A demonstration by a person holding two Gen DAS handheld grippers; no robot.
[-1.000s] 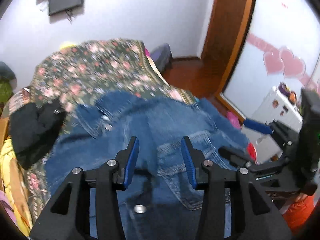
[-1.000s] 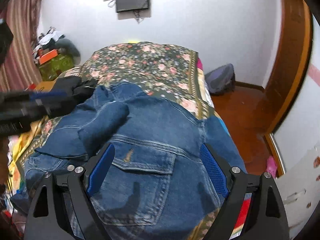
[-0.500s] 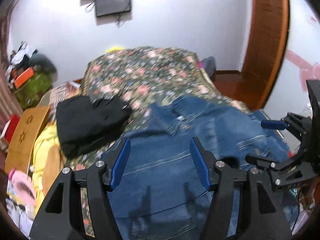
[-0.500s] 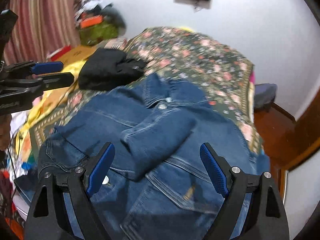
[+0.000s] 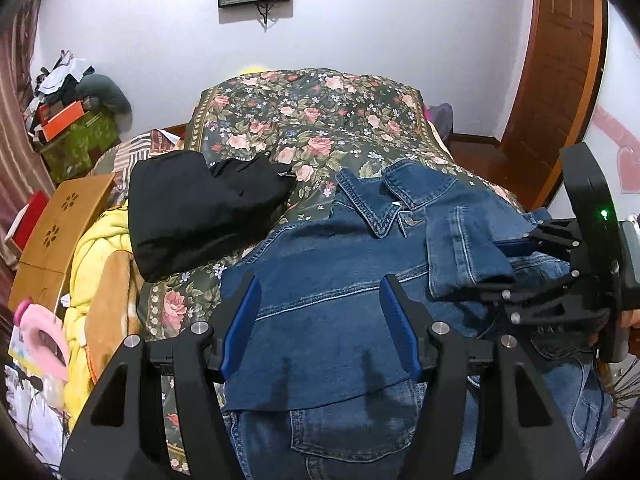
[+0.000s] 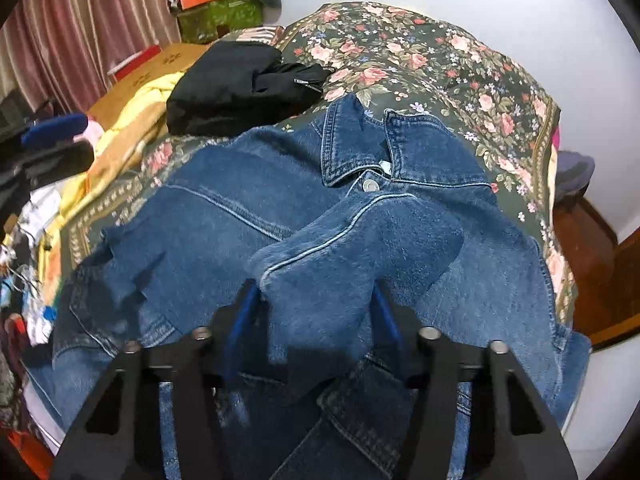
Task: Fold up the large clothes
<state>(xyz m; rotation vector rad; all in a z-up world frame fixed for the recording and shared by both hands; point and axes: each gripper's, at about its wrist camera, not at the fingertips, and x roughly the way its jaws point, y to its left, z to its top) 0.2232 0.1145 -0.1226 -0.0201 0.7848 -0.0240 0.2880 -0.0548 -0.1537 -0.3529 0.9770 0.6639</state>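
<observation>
A blue denim jacket (image 5: 340, 292) lies front-up on the floral bedspread (image 5: 304, 120), collar toward the far wall. Its left side is folded over the middle. My left gripper (image 5: 320, 320) is open and empty, hovering over the folded panel. My right gripper (image 6: 312, 320) has its jaws either side of the jacket's right sleeve (image 6: 352, 248), which drapes between them; the cloth hides the pads. In the left wrist view the right gripper (image 5: 500, 268) sits at the right with the sleeve cuff (image 5: 464, 252) over it. The jacket also fills the right wrist view (image 6: 224, 216).
A folded black garment (image 5: 196, 212) lies on the bed left of the jacket, also in the right wrist view (image 6: 232, 84). A yellow blanket (image 5: 96, 248) and a wooden board (image 5: 56, 232) sit at the left edge. Clutter and a green box (image 5: 80, 140) stand far left. The door (image 5: 556, 80) is right.
My right gripper moved in around the right sleeve and its jaws narrowed. My left gripper drew back and opened wider over the folded left panel.
</observation>
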